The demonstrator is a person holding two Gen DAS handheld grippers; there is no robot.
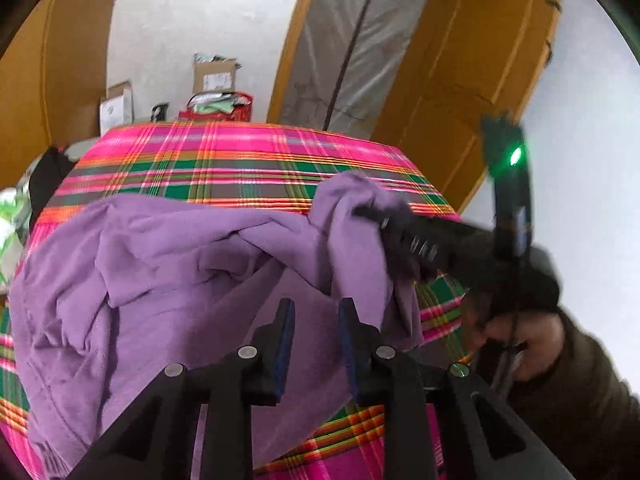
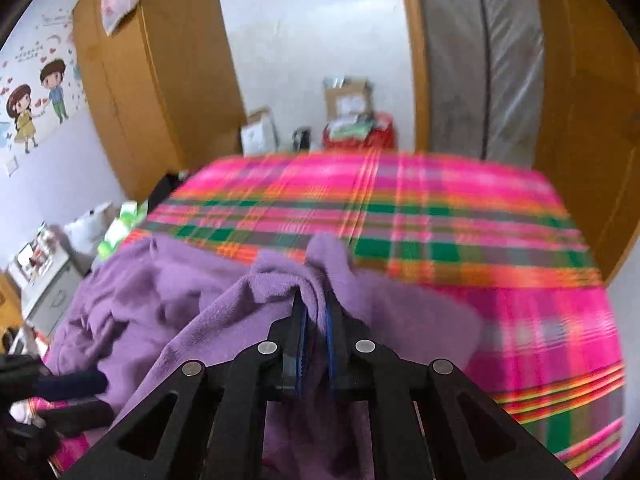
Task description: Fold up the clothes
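Note:
A crumpled purple fleece garment (image 1: 160,264) lies on the near part of a bed under a pink plaid cover (image 1: 240,160). My left gripper (image 1: 316,314) hovers over the garment's near edge, its blue-padded fingers apart with nothing pinched between them. From the right, my right gripper (image 1: 360,213) reaches in, shut on a raised fold of the garment, with a person's hand (image 1: 524,340) on its handle. In the right wrist view the purple garment (image 2: 192,304) bunches up between the pads of the right gripper (image 2: 316,312). The left gripper (image 2: 106,399) shows at the bottom left.
Cardboard boxes (image 1: 214,76) and a red bag (image 1: 224,106) stand beyond the bed's far edge. A wrapped mattress (image 1: 352,40) leans on orange wooden panels. Dark clothing (image 1: 48,176) lies at the bed's left side. A white cabinet (image 2: 48,280) stands to the left.

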